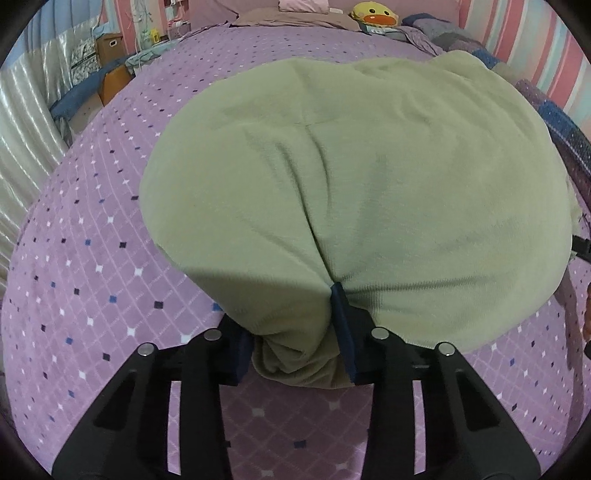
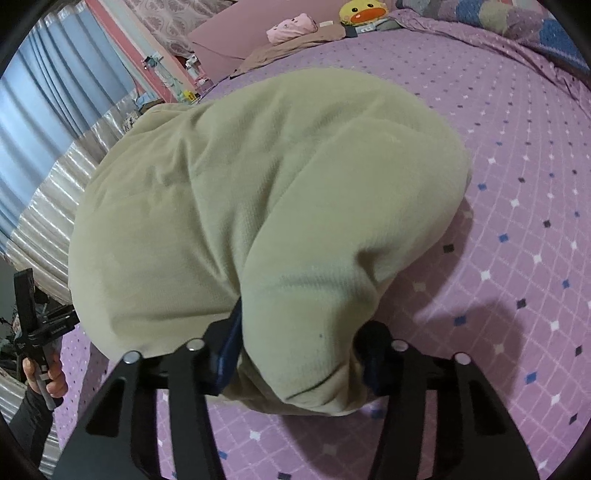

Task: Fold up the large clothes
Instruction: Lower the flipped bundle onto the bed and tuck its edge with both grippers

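A large pale green fleece garment [image 1: 369, 166] lies spread and humped on the purple diamond-patterned bed sheet [image 1: 92, 258]. My left gripper [image 1: 291, 325] has its blue-padded fingers closed around a bunched fold at the garment's near edge. In the right wrist view the same garment [image 2: 258, 184] fills the middle, and my right gripper [image 2: 303, 332] pinches another bunched fold at the near edge. A hand [image 2: 48, 376] holding the left gripper shows at the lower left of that view. Cloth drapes over and hides part of each gripper's fingers.
A yellow duck plush [image 1: 373, 14], a pink pillow [image 2: 291, 27] and a brown cloth [image 1: 295, 18] sit at the bed's far end. A patchwork blanket [image 1: 554, 122] lies along the right side. A cardboard box [image 1: 109, 44] and curtains stand beyond the left edge.
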`<state>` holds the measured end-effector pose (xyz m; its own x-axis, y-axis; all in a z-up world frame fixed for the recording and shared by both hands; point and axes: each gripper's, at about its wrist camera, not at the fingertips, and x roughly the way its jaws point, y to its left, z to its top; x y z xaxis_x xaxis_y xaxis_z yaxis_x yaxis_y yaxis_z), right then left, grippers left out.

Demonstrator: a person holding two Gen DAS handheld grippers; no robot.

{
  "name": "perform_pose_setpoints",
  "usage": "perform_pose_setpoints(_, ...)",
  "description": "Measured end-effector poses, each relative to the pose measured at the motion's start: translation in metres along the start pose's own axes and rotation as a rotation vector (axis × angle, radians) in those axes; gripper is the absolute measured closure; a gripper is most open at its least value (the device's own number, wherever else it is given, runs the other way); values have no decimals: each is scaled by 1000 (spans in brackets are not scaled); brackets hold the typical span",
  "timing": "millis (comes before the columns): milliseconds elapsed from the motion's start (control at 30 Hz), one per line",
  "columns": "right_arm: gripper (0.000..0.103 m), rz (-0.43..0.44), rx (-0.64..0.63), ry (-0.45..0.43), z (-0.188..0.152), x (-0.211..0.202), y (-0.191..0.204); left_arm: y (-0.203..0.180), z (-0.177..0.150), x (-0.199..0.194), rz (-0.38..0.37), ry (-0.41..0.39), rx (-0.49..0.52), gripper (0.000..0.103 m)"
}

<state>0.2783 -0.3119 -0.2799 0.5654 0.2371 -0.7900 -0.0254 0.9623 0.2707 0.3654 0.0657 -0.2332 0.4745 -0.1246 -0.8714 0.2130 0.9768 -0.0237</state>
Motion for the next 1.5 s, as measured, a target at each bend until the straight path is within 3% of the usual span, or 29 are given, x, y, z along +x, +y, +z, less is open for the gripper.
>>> perform_pose_setpoints(333, 68, -115, -117, -44, 11, -21, 40, -25, 1, -12, 78, -9, 4, 79)
perform_pose_setpoints(567, 72, -121, -215, -114, 8, -67, 75, -41, -8, -45, 100, -43, -5, 83)
perform_pose_setpoints(733, 73, -109, -286, -193, -14, -123, 97, -60, -30, -89, 103, -77, 6, 84)
perform_pose_setpoints(900, 74, -97, -307, -229, -54, -182, 82, -70, -75, -135, 62, -85, 30, 84)
perform_pose_setpoints(1033, 74, -127, -321, -184, -95, -209, 57, -84, -121, -155, 39, -64, 63, 84)
perform_pose_setpoints(1133, 74, -176, -347, -106, -118, -200, 41, -98, -151, -145, 68, -31, 111, 85)
perform_pose_setpoints(1333, 73, -241, -345, 19, -134, -164, 17, -106, -162, -126, 72, 6, 152, 87)
perform_pose_setpoints(1500, 69, -241, -291, 48, -129, -157, 8, -107, -159, -121, 74, 1, 142, 86)
